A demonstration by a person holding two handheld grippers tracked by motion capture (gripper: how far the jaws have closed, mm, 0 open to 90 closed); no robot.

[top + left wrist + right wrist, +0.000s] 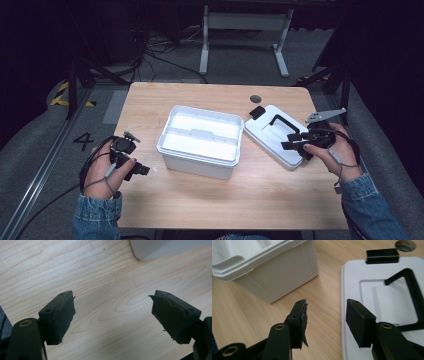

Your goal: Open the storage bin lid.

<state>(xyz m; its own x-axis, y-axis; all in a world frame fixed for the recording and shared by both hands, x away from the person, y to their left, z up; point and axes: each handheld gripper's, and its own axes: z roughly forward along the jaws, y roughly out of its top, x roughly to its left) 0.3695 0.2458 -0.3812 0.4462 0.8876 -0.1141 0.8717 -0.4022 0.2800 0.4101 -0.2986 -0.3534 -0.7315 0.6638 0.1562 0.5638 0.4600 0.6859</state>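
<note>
With both grippers' jaws apart and empty, the right gripper over the lid at three o'clock of the open box could skid it off the table.

A white open bin and its lid lie side by side on a wooden table.
</note>
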